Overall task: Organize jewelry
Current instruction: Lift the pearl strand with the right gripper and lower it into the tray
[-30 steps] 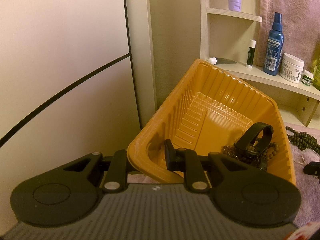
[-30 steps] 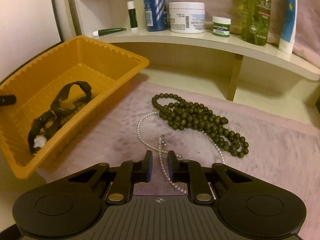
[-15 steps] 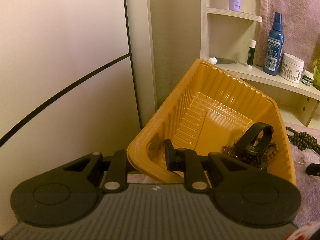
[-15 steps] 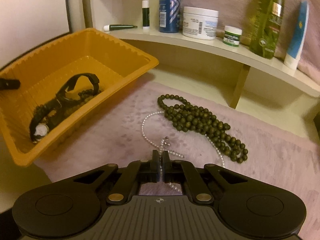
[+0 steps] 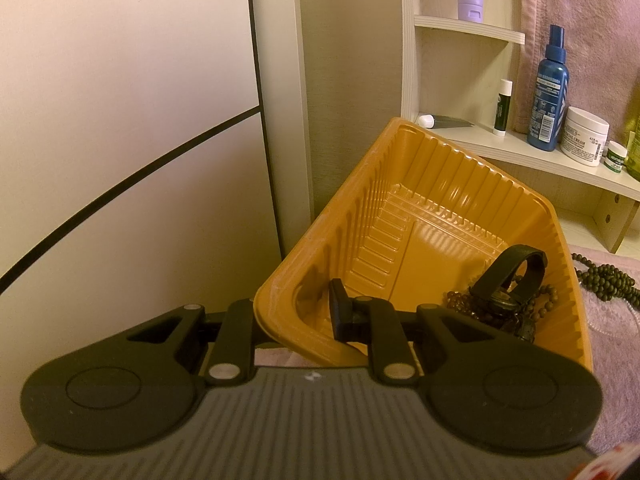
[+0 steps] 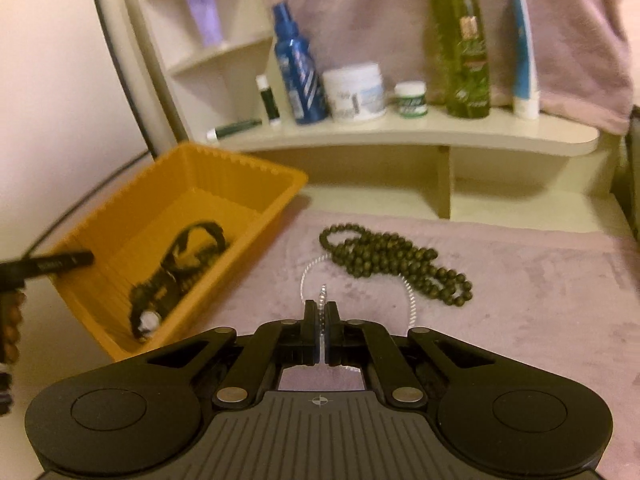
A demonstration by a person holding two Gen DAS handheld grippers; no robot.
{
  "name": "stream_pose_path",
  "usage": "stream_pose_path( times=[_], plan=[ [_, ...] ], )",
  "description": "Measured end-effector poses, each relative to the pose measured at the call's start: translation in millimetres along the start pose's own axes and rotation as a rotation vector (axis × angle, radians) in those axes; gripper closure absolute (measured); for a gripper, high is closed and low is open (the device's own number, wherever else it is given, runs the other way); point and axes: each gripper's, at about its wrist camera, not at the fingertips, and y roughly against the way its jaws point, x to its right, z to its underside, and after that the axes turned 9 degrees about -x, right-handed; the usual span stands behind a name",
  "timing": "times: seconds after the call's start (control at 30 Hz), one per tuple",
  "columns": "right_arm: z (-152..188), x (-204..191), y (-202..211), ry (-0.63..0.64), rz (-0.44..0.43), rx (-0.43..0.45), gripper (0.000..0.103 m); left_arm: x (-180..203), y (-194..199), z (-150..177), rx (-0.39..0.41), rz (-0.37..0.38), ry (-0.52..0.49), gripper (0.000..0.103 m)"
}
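My left gripper (image 5: 298, 322) is shut on the near wall of the orange tray (image 5: 460, 184) and holds it tilted. In the tray lie a black watch (image 5: 508, 280) and a brown bead bracelet (image 5: 456, 300). The tray (image 6: 192, 176) and the watch (image 6: 176, 264) also show in the right wrist view. My right gripper (image 6: 320, 316) is shut on the white pearl necklace (image 6: 410, 300), lifting it off the pink cloth (image 6: 520, 300). A dark green bead necklace (image 6: 396, 260) lies on the cloth just beyond.
A cream shelf (image 6: 400, 136) behind the cloth carries a blue spray bottle (image 6: 300, 80), a white cream jar (image 6: 354, 92), a green bottle (image 6: 460, 48) and tubes. A pale wall panel (image 5: 120, 120) fills the left.
My right gripper shut on the pearl necklace and has risen with it, tilting upward. The left gripper and the tray have not moved.
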Motion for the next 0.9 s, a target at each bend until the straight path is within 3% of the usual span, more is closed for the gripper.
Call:
stream_pose_path(
  times=[0.43,0.9],
  plan=[
    [-16.3,4.8,64.3,-0.056,-0.057,0.166,0.101,-1.2,-0.2,-0.4,0.001,0.000,-0.002,0.086],
    [-42.1,0.9,95.9,-0.033,-0.069,0.312,0.101,-1.8,0.6,-0.8,0.003,0.001,-0.004,0.086]
  ],
)
